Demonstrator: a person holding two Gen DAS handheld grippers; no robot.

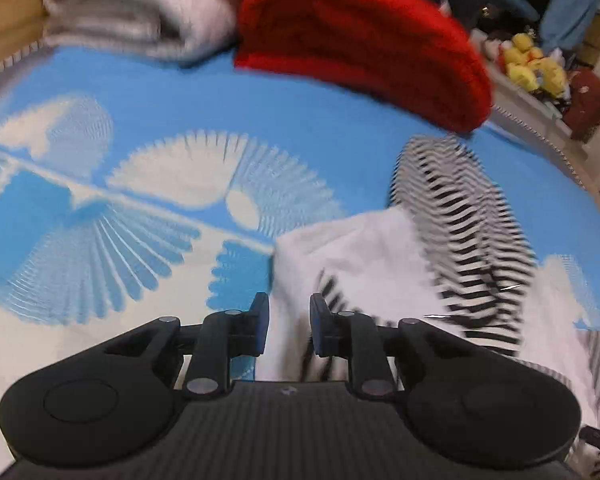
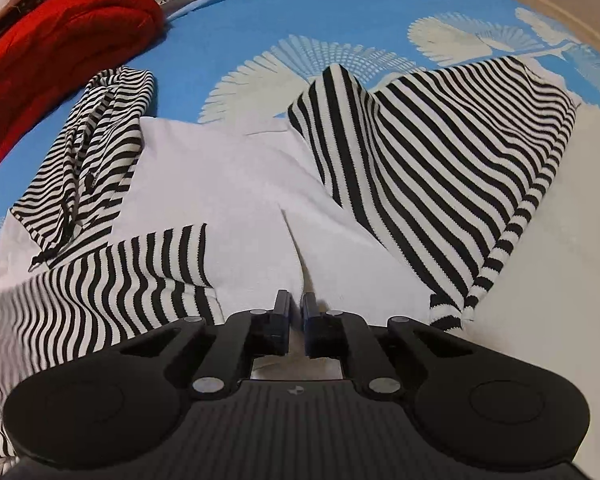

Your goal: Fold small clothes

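A white garment [image 2: 228,184] w/ black-and-white striped sleeves and trim lies spread on a blue bedspread [image 2: 236,32] w/ white fan-leaf print. Fabric is creased; one striped sleeve [image 2: 440,168] lies folded across its right side, another striped part bunched at left. Right gripper [image 2: 296,312]: fingers nearly together, pinching a ridge of the white cloth. Left gripper [image 1: 289,312]: fingers parted w/ white cloth between; grip unclear, view blurred. A red knit [image 1: 360,36] and grey folded towel [image 1: 132,12] sit beyond.

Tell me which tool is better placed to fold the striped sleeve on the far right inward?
Right. The right tool sits nearly shut on the white panel, beside that striped sleeve.
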